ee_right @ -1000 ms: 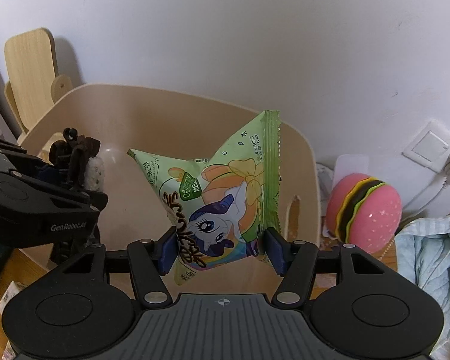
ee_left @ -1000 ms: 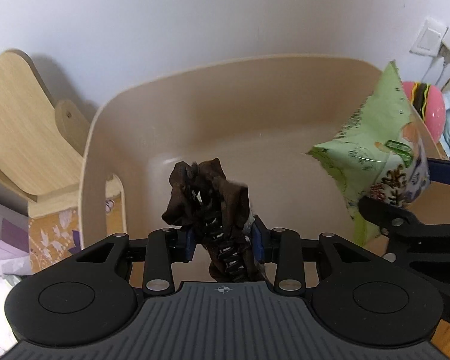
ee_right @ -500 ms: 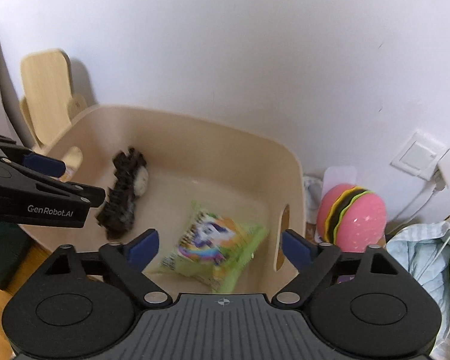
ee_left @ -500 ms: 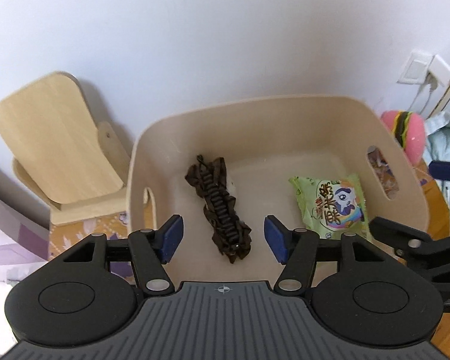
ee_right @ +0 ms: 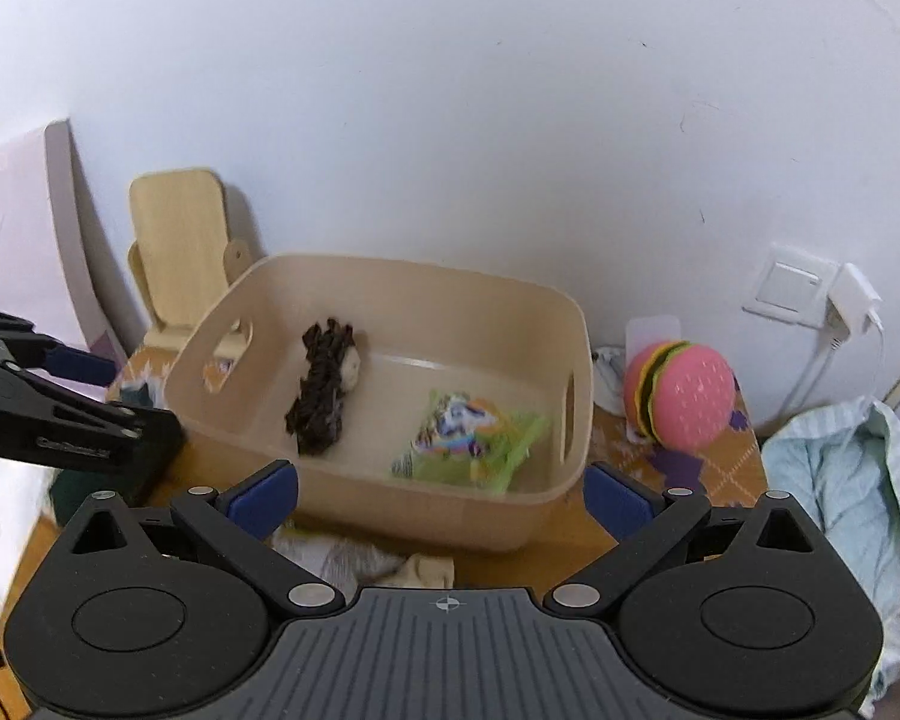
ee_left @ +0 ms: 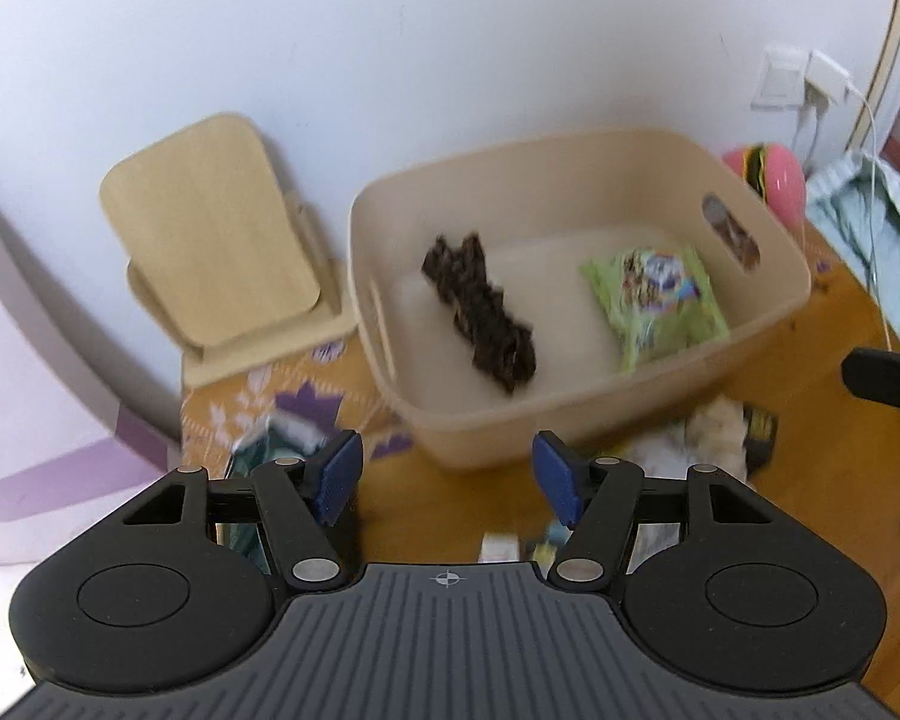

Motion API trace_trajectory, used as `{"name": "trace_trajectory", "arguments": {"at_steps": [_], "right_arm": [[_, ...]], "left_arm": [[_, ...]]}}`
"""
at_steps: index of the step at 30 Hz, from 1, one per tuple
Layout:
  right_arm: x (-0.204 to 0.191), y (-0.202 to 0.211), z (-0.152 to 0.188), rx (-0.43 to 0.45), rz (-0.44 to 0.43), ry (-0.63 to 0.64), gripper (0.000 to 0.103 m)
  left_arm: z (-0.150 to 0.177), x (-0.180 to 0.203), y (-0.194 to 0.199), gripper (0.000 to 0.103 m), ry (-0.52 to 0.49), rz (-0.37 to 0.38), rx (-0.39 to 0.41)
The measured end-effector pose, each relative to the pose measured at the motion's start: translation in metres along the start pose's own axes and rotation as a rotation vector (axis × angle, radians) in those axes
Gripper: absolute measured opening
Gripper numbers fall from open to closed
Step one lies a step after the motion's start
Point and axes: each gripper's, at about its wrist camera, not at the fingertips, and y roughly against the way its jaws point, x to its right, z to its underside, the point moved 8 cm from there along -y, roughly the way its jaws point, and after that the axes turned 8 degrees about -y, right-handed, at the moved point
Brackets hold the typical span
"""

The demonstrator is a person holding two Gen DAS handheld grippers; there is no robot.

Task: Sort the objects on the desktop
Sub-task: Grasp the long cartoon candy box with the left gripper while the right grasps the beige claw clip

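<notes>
A beige plastic bin (ee_left: 768,306) (ee_right: 384,510) stands on the wooden desk by the wall. Inside it lie a dark brown scrunchie-like hair piece (ee_left: 480,312) (ee_right: 321,384) on the left and a green snack packet (ee_left: 654,300) (ee_right: 468,444) on the right. My left gripper (ee_left: 447,483) is open and empty, held back from the bin above the desk. My right gripper (ee_right: 441,495) is open and empty, also short of the bin's near wall. The left gripper shows at the left edge of the right wrist view (ee_right: 60,414).
A light wooden stand (ee_left: 210,246) (ee_right: 180,240) leans left of the bin. A pink burger toy (ee_right: 678,396) (ee_left: 771,177), a wall socket with a charger (ee_right: 810,294) and a pale blue cloth (ee_right: 846,480) are on the right. Small loose items (ee_left: 708,438) lie in front of the bin.
Both grippers let go of their items, which now lie in the bin. Both have since pulled back and up, away from the bin, with jaws wide open.
</notes>
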Motion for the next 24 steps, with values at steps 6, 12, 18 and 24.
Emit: {"name": "trace_trajectory", "arguments": {"at_steps": [6, 12, 18, 24], "right_arm": [[-0.011, 0.010, 0.049, -0.061, -0.021, 0.008, 0.103], [-0.017, 0.012, 0.096, -0.118, -0.029, -0.005, 0.103], [-0.015, 0.005, 0.139, -0.175, -0.007, -0.022, 0.103], [-0.014, -0.003, 0.164, -0.206, -0.008, -0.027, 0.103]], "left_arm": [[0.036, 0.009, 0.014, 0.064, -0.044, 0.002, -0.037], [0.069, 0.024, 0.007, 0.064, -0.059, 0.038, -0.087], [0.102, 0.042, -0.007, 0.064, -0.077, 0.075, -0.149], [0.127, 0.048, -0.020, 0.064, -0.074, 0.094, -0.198]]}}
